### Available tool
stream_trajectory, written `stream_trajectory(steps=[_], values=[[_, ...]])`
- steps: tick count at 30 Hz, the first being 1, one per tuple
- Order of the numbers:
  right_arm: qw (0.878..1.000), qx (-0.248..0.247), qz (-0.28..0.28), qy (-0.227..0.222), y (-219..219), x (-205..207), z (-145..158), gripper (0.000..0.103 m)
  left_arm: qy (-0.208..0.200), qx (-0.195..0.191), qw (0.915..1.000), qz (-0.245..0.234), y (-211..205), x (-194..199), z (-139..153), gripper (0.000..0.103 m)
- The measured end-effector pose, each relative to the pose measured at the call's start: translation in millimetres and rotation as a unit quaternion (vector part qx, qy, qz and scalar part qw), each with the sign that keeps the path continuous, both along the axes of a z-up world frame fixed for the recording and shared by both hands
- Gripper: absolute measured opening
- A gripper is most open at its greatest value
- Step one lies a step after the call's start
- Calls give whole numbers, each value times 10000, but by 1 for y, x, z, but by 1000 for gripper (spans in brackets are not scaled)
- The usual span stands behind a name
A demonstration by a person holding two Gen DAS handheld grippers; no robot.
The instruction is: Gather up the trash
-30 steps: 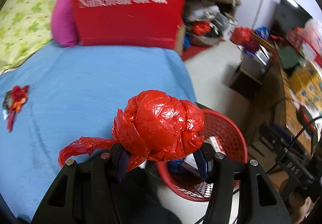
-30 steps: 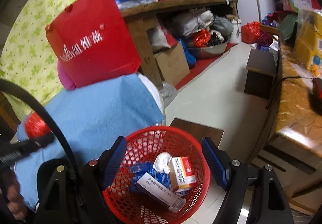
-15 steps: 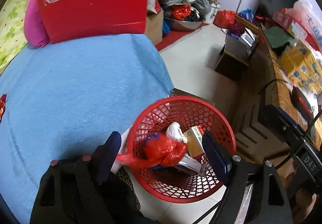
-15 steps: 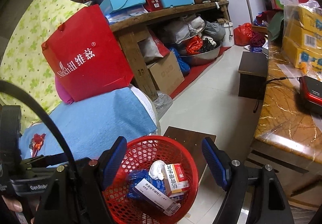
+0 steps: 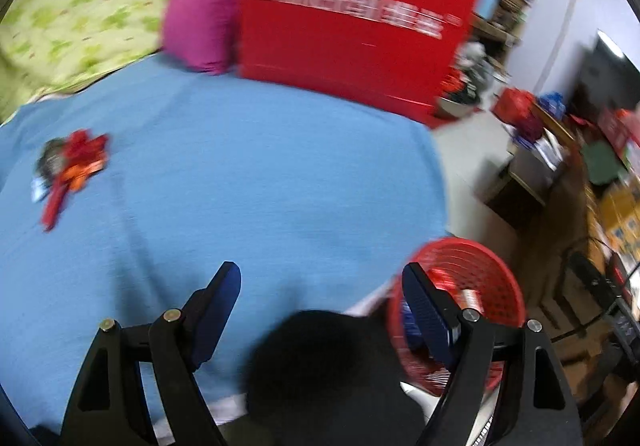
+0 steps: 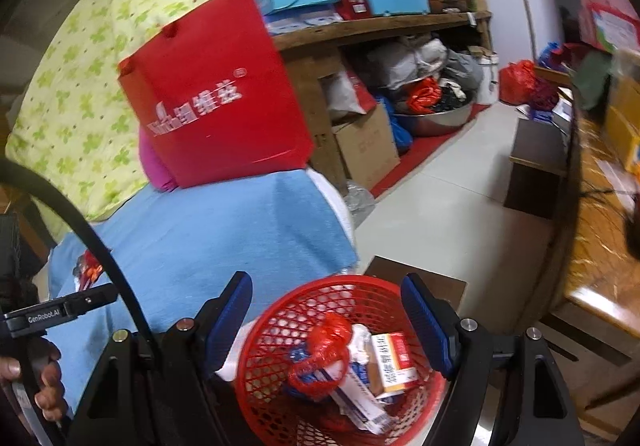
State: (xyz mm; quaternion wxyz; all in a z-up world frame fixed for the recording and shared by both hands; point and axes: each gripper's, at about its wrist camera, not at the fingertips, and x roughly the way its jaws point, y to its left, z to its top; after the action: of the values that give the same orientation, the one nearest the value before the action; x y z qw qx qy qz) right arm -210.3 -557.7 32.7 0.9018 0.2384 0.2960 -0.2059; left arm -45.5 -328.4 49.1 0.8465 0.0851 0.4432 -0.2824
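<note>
1. A second ago the left gripper (image 5: 320,310) was clamped on a knotted red bag over the basket (image 5: 508,274); half a second ago the bag was dropping among the boxes. Now the bag (image 6: 326,342) lies inside the basket, on top of the cartons (image 6: 394,360), in the right wrist view.
2. The left gripper has swung away from the basket and back over the blue sheet (image 5: 240,185); the view is blurred by that motion. Its jaws stand wide apart with nothing between them.
3. That piece counts as collected. The next target is likely the crumpled wrapper (image 5: 68,165), red and orange, lying on the sheet to the far left, well apart from the left gripper.
4. The left gripper points forward and down across the sheet, the basket now at its right edge and partly hidden behind its right finger.
5. The right gripper (image 6: 326,310) hovers above the basket, looking down into it, spread wide and holding nothing.
6. A red gift bag (image 6: 212,93) stands at the sheet's far end against a pink cushion (image 5: 200,25); neither looks like trash.
</note>
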Motion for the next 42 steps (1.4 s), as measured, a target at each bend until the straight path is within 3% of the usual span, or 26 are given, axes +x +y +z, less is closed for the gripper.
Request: stream_trajectory(steps=[11,22,30,34,38,42], values=[[9916,-391,1233,-90,84,76,32,80,-88,117,9912,1317,118,36,-14,83],[9592,-520,2773,-179,200,174,41,80,-189,224,9774,2093,201,60,-27,83],[9347,-605,3499,-151,270,224,33,80,-165,223,9618,2725,253,95,-43,83],[9195,-617,3882,-106,297,240,25,80,-65,155,9457,3247,285,119,-60,83],[9130,-530,4045,106,310,261,13,80,47,55,9316,3633,304,128,-74,83],[9114,-339,4096,228,319,296,5,80,138,-37,9310,3648,305,128,-79,83]])
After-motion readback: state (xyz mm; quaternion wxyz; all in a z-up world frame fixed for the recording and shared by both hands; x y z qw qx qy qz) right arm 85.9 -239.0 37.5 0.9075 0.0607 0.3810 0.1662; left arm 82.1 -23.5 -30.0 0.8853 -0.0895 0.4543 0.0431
